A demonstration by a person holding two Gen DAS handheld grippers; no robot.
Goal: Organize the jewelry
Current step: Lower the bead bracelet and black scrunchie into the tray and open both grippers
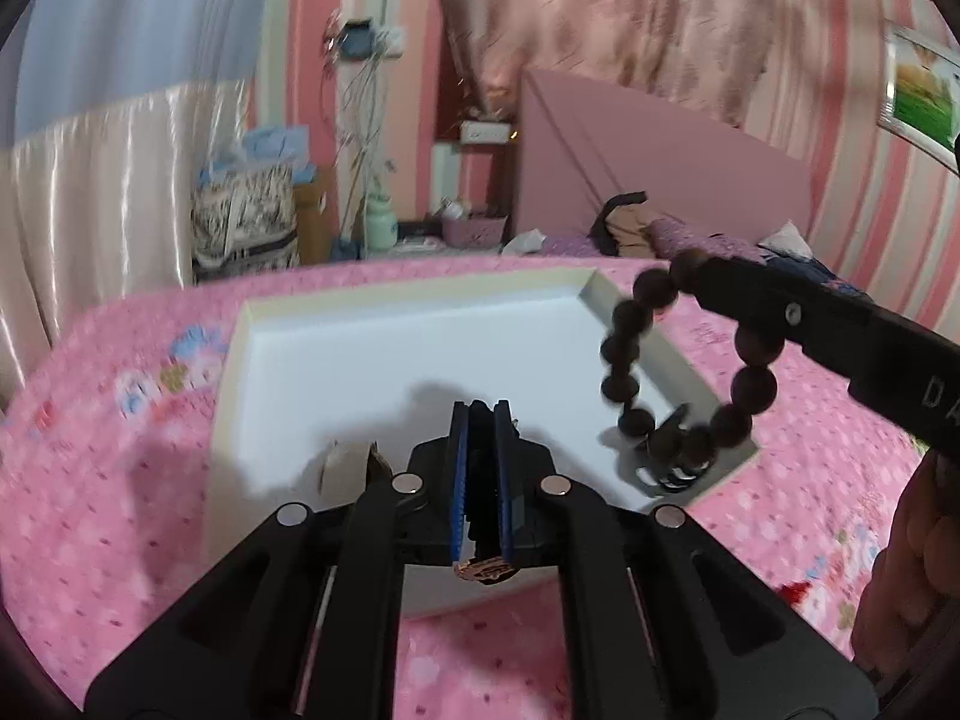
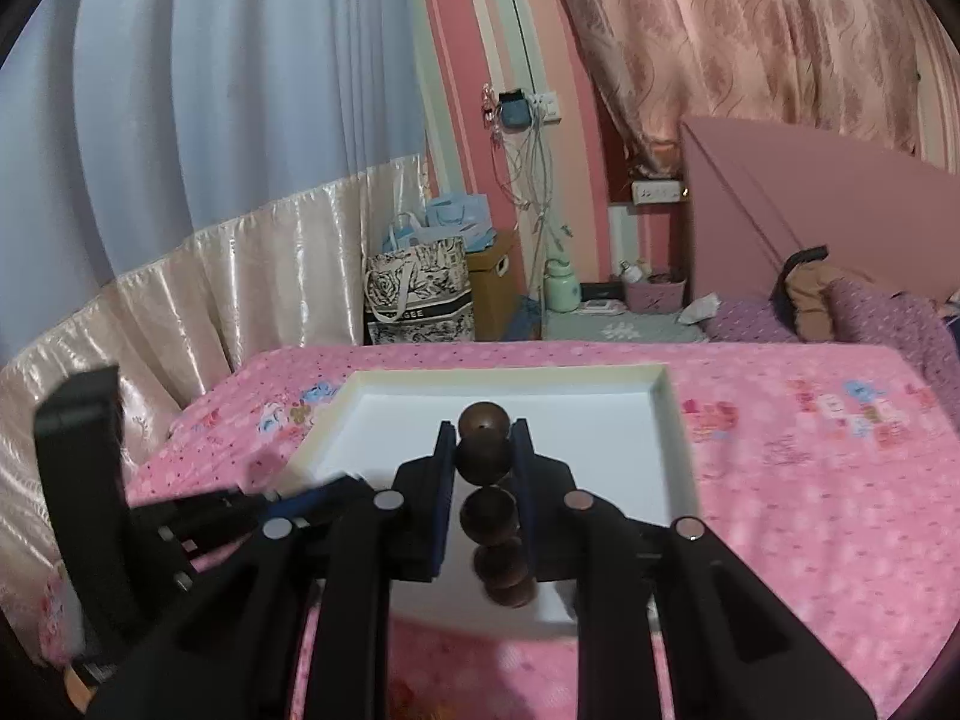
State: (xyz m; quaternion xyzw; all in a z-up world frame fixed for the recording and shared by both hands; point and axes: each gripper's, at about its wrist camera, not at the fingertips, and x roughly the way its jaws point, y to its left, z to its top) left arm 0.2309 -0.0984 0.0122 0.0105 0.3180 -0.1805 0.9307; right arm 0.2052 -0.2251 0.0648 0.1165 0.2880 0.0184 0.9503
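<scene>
A shallow white tray (image 1: 372, 372) lies on the pink bedspread; it also shows in the right wrist view (image 2: 672, 420). My right gripper (image 2: 485, 450) is shut on a dark wooden bead bracelet (image 2: 487, 507), which hangs above the tray's right side in the left wrist view (image 1: 636, 384). My left gripper (image 1: 481, 420) is shut on a small black piece with a rose-gold part (image 1: 483, 570) showing under the fingers, above the tray's near edge. The right gripper (image 1: 714, 288) enters the left wrist view from the right.
The pink patterned bedspread (image 2: 810, 480) surrounds the tray. A small beige scrap (image 1: 339, 468) lies in the tray by my left fingers. Pillows and clothes (image 2: 840, 306) lie at the bed's far right. Bags and a box (image 2: 420, 294) stand on the floor beyond.
</scene>
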